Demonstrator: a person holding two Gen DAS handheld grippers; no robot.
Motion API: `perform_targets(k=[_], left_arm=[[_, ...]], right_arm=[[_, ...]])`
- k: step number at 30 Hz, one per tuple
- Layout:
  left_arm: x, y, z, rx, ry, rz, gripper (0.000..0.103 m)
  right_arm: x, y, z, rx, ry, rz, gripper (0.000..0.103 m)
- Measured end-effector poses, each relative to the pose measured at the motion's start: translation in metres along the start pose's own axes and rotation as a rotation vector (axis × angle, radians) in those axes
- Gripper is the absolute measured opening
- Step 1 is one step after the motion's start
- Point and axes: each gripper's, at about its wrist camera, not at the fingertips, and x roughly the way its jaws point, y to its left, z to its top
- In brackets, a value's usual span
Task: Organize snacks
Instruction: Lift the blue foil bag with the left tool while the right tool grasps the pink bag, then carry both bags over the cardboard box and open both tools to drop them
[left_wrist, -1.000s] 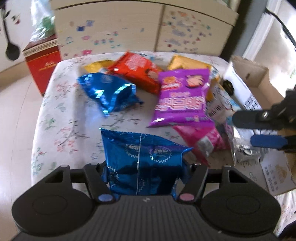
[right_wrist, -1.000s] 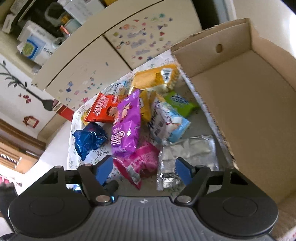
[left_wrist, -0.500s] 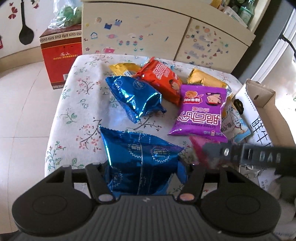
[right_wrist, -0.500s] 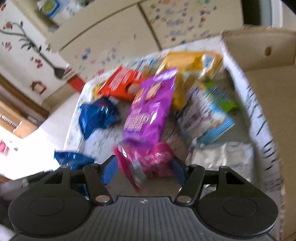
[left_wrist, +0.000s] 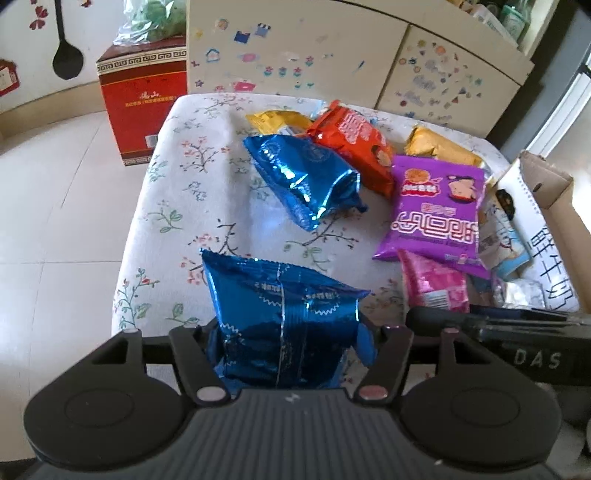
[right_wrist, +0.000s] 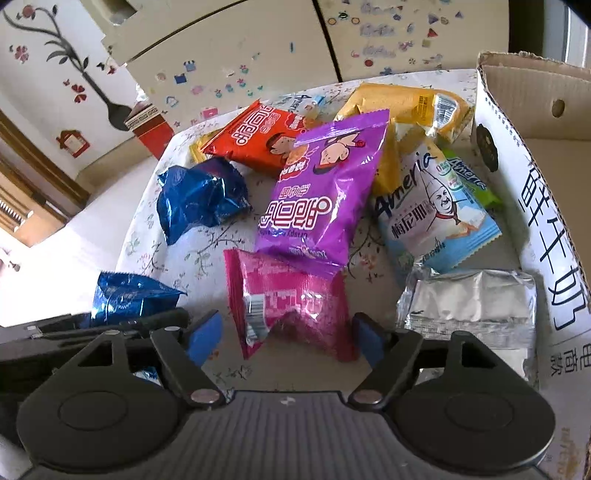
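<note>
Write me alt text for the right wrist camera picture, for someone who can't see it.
The right tongs, jaws opening, straddle a pink snack packet on a floral tablecloth. Beyond it lie a purple packet, an orange one and a crumpled blue one; a silver pouch sits beside a cardboard box at right.

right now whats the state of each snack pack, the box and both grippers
left gripper: jaws opening, blue pack between them, upright
right gripper: jaws opening, pink pack between the pads
second blue pack: crumpled, on table
purple pack: flat, overlapping the pink pack
silver pack: flat, beside box
cardboard box: open
</note>
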Motion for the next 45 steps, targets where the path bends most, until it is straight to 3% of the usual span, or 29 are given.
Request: perform_targets(k=[4, 9, 10, 13, 23, 32, 45], left_arm=[[0.002, 0.001, -0.001, 0.002, -0.002, 0.019, 0.065], [0.002, -0.001, -0.002, 0.013, -0.016, 0.019, 0.063], [0.002, -0.002, -0.003, 0.017, -0.021, 0.019, 0.063], [0.0, -0.002, -0.003, 0.018, -0.033, 0.006, 0.061], [-0.023, -0.011, -0.006, 0.023, -0.1, -0.064, 0.061], [-0.042, -0.019, -0.019, 0.001, -0.162, -0.075, 0.061], [-0.064, -0.064, -0.038, 0.084, -0.196, -0.108, 0.061]], right_arm=[[0.002, 0.003, -0.001, -0.014, -0.02, -0.023, 0.081], [0.003, 0.009, -0.003, -0.053, -0.038, -0.036, 0.065], [0.003, 0.009, -0.003, -0.053, -0.035, -0.035, 0.058], [0.001, 0.01, -0.005, -0.075, -0.036, -0.042, 0.055], [-0.027, 0.008, -0.014, -0.071, -0.059, -0.006, 0.054], [-0.071, 0.013, -0.022, -0.099, -0.144, 0.005, 0.054], [-0.125, -0.016, -0.032, -0.054, -0.257, -0.079, 0.055]])
